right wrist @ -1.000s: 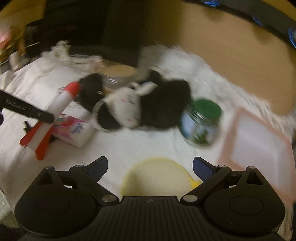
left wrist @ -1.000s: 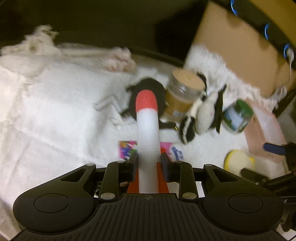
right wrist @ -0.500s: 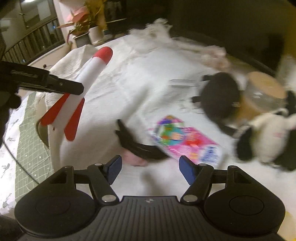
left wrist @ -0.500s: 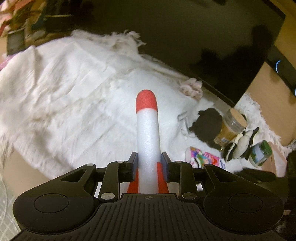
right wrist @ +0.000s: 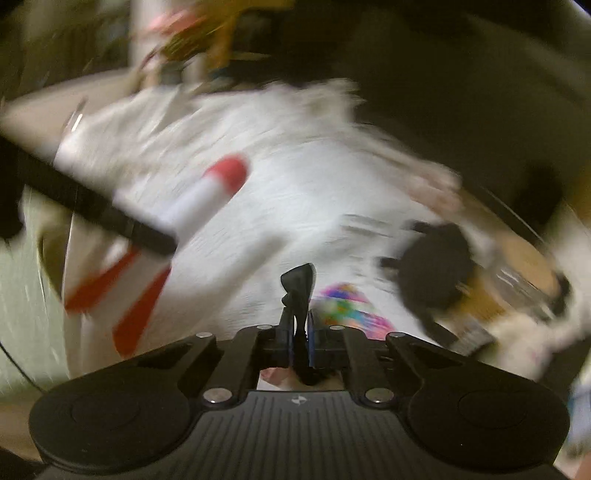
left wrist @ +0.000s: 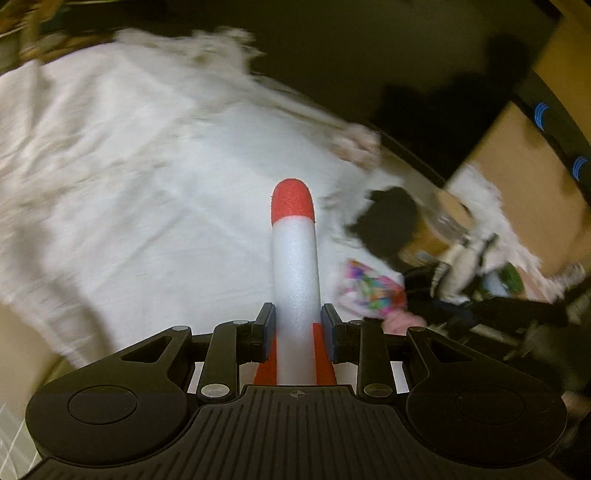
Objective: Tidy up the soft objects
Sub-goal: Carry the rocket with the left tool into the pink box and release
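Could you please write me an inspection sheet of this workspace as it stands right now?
Surface: white cloth, wrinkled, with a fringed far edge.
Job's things: foam rocket, white with a red tip, gripped along its body; a thin black soft item in the other grip; black-and-white plush by the jars.
Clutter: colourful packet; tan-lidded glass jar; green-lidded jar, blurred.
Grippers: left gripper shut on the rocket; right gripper shut on the black item.
Cables: a thin dark line at the lower left of the right wrist view may be one; too blurred to tell.
Surroundings: dark background, tan panel at the right; potted plant, blurred.
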Action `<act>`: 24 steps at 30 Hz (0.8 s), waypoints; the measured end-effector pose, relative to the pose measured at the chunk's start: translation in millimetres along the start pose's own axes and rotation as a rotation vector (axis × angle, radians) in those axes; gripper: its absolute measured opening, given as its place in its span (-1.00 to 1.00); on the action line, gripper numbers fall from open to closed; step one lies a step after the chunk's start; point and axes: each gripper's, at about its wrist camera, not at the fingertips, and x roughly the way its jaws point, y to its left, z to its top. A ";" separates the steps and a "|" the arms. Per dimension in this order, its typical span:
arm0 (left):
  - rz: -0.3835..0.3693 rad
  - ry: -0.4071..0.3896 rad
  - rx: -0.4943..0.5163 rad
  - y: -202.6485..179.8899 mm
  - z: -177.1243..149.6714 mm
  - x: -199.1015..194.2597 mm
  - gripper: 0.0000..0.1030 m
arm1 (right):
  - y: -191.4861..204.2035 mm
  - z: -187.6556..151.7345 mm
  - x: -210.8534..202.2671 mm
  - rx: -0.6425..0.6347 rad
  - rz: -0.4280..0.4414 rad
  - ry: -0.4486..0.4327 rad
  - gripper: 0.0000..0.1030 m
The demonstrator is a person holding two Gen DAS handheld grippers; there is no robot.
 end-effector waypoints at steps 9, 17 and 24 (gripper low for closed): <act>-0.229 0.068 0.285 -113.5 24.5 39.6 -0.41 | -130.9 -36.4 -105.7 0.564 -0.031 -0.022 -0.91; -0.280 0.012 0.453 -206.6 88.9 77.9 -0.41 | -201.2 -73.1 -203.5 0.745 -0.286 -0.172 -0.91; -0.393 0.055 0.491 -282.7 108.7 116.2 -0.41 | -241.7 -94.1 -248.6 0.808 -0.468 -0.208 -0.91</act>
